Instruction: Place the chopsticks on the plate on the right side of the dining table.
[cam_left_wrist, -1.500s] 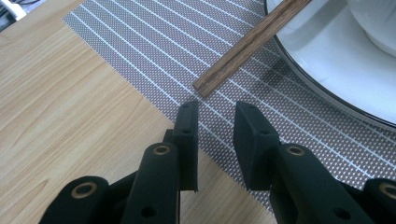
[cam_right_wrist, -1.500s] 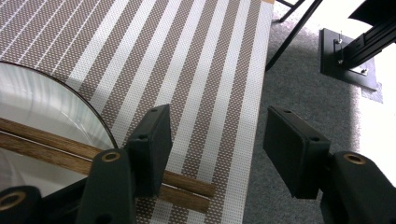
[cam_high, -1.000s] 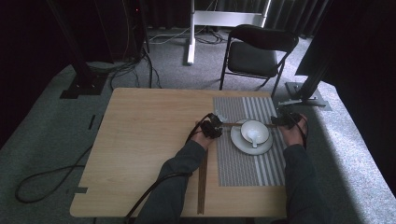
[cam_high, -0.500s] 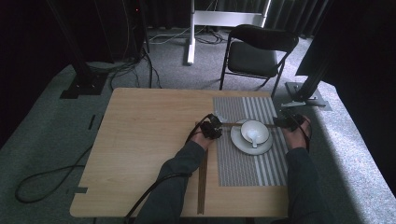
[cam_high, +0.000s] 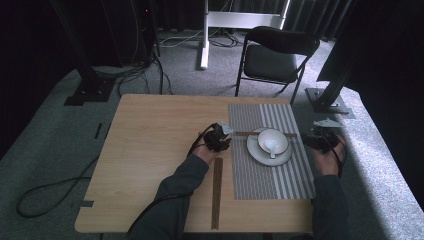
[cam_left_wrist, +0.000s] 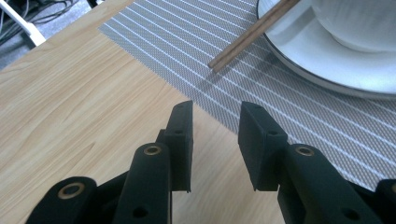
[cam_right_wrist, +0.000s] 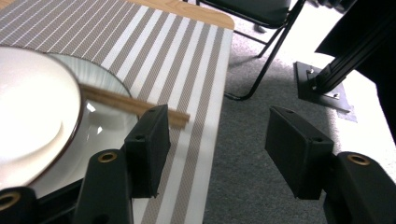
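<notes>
Chopsticks (cam_high: 265, 133) are lying across the far rim of the white plate (cam_high: 260, 154) on the striped placemat (cam_high: 270, 175), with a bowl (cam_high: 273, 140) sitting on that plate and a white spoon (cam_high: 273, 146) resting inside it. The left gripper (cam_high: 218, 137) is hovering at the plate's nine o'clock, just off the mat's edge over the bare wooden table (cam_high: 150, 150), jaws parted with a narrow gap and nothing between them; in the left gripper view (cam_left_wrist: 215, 140) the chopsticks' tip (cam_left_wrist: 243, 42) is showing ahead at one o'clock, resting on the mat. The right gripper (cam_high: 320, 140) is sitting at the plate's three o'clock, by the table's edge, jaws spread wide and empty (cam_right_wrist: 219, 140), one jaw just beside the chopsticks' other end (cam_right_wrist: 135, 105). A second pair of chopsticks (cam_high: 217, 192) is lying on the table at the left forearm's side, near six o'clock. A black folding chair (cam_high: 277, 55) is standing beyond the table.
</notes>
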